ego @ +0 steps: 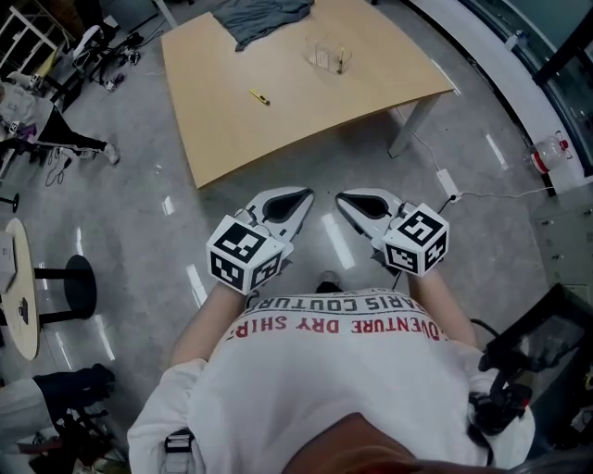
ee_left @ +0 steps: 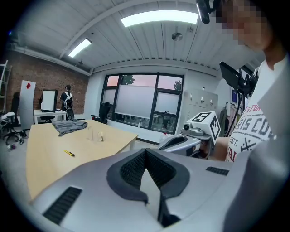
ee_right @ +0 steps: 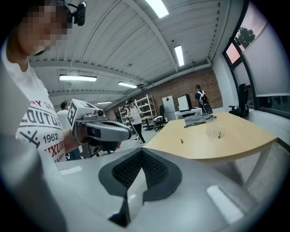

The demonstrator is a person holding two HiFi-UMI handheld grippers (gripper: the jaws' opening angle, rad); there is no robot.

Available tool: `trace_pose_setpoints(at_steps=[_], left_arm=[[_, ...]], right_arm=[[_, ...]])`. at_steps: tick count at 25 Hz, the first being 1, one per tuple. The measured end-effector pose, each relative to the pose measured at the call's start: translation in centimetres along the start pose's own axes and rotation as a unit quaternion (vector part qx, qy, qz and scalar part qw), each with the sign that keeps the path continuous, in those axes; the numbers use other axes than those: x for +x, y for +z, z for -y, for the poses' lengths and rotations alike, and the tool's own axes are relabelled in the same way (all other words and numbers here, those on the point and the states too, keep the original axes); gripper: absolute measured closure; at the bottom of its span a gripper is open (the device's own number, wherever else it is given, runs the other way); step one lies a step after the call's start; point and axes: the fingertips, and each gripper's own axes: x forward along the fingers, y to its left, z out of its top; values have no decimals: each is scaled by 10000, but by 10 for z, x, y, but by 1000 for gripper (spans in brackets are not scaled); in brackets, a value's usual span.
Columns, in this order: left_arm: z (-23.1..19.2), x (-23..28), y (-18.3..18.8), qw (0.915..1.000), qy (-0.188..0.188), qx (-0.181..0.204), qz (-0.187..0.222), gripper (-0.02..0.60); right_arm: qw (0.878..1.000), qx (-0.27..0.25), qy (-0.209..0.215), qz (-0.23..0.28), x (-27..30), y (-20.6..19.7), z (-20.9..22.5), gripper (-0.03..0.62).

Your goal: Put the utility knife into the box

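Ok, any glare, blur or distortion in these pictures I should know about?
Head view: evenly lit, white glare streaks on the floor, utility knife small. Left gripper view: fisheye bending, dark corners, ceiling light blown out. Right gripper view: same fisheye and dark rim, table in focus.

Your table (ego: 278, 111): pale wood, smooth, matt | box (ego: 328, 56): clear glossy plastic | cloth (ego: 259, 17): soft grey fabric | floor (ego: 139, 185): polished, shiny | your left gripper (ego: 296, 198), right gripper (ego: 344, 198): matt grey plastic, ribbed black pads (ee_left: 131, 170)
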Motion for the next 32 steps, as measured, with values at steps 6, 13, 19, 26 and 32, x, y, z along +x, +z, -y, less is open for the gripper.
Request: trace_pose_setpoints(at_steps=[6,13,19,26,32], left_arm=[[32,-81,-39,9999,-38,26,91,580],[98,-223,-74,9984,-393,322,238,580],[141,-284,-78,9955,-712,452,440,580],[167,-310,-72,9929,-887,590,537,580],[181,-310,-81,9913,-1027,679,473,580]], right_arm=[[9998,-50,-152,150,-3,-17,-90,592],[9986,-322,-376,177,-10,-39,-260,592],[9969,-384,-581,359,-30,-30,-341,592],[9944,-461,-845,425,-53,-20,-377,592],[9928,-468,-985,502,-62,-25,-382,592]])
